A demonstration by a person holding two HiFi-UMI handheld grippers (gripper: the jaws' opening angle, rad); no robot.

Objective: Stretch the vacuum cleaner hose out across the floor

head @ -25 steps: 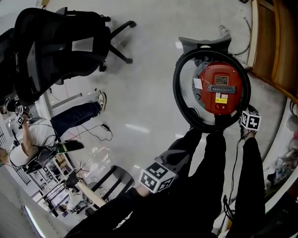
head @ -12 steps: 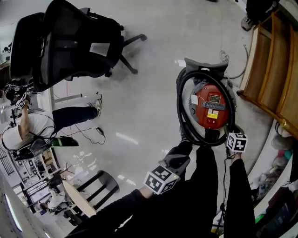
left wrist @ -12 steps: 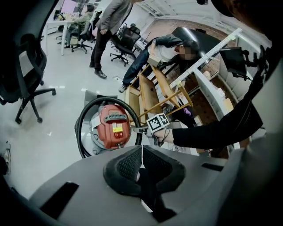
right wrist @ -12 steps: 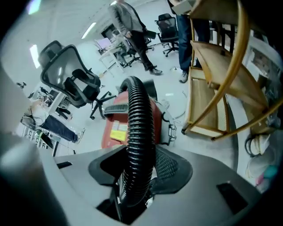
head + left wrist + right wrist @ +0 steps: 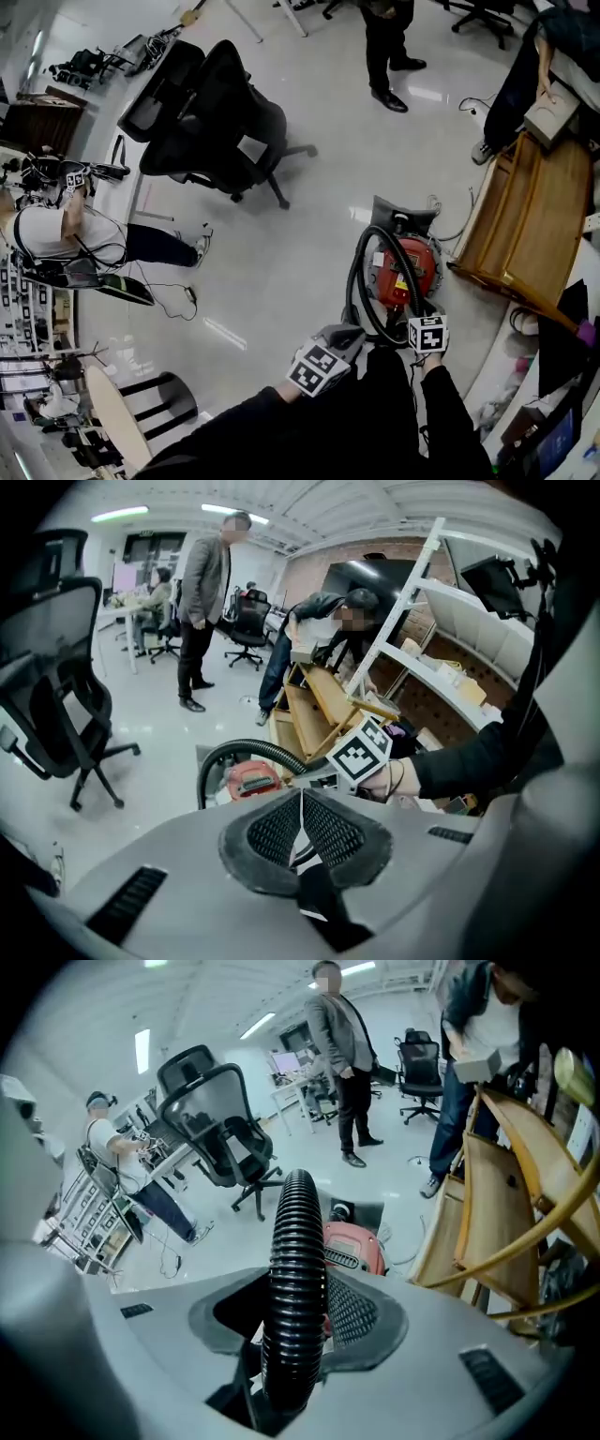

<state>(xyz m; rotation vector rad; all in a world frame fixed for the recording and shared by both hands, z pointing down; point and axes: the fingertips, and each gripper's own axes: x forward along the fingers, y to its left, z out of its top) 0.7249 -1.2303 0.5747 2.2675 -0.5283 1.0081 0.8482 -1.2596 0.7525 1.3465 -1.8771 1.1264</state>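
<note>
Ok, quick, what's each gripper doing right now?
Left gripper: closed, nothing between its jaws.
Right gripper: jaws have just closed on the black vacuum hose; holding it.

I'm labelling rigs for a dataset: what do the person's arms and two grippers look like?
The left gripper and right gripper have smooth grey moulded bodies with dark mesh-textured pads on the jaws. Each carries a white cube of black square markers. The person wears long black sleeves.
</note>
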